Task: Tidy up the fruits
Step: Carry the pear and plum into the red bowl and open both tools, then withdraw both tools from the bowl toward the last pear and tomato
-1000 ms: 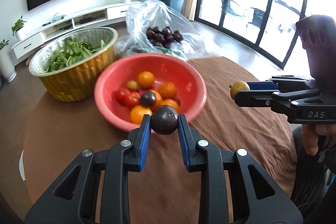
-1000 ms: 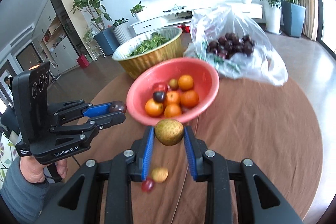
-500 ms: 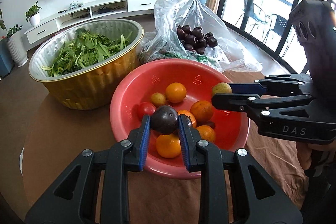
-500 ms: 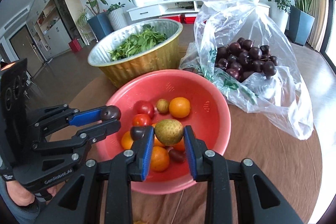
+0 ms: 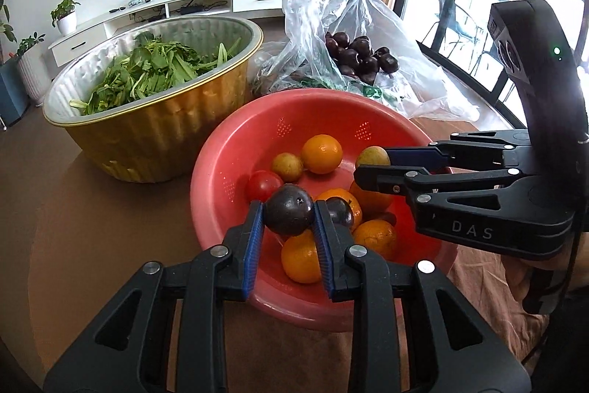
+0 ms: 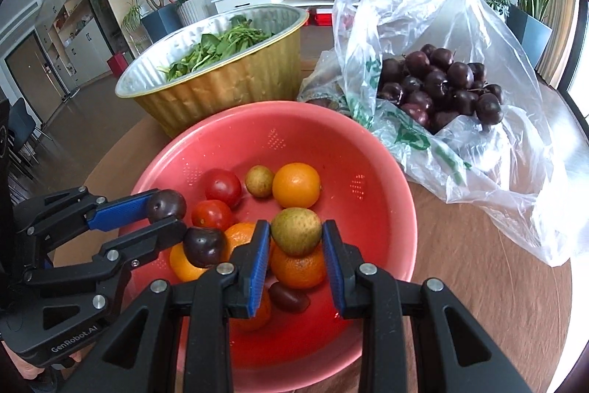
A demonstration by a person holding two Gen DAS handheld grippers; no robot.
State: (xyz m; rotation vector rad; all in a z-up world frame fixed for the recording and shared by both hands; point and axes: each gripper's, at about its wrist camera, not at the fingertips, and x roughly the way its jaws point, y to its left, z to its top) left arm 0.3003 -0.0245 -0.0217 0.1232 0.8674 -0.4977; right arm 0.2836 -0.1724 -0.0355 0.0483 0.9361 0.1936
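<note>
Gold foil basin [image 5: 154, 135] of leafy greens [image 5: 147, 72] sits at left on the brown table [image 5: 92, 227]; just beside it, centre, is the pink colander [image 5: 228, 150] w/ oranges, tomatoes & small plums, & behind at right a clear plastic bag [image 5: 368, 24] of dark plums. Left gripper [image 5: 289, 214] is clenched on a dark plum [image 5: 289, 214] above the colander's near side, while the right gripper [image 6: 296, 232] grasps a yellow-green fruit [image 6: 296, 232] over the colander's middle. To finish well, I'd lower each fruit close to the pile before letting go, aim for gaps between oranges, & free one at a time so nothing bounces out.
</note>
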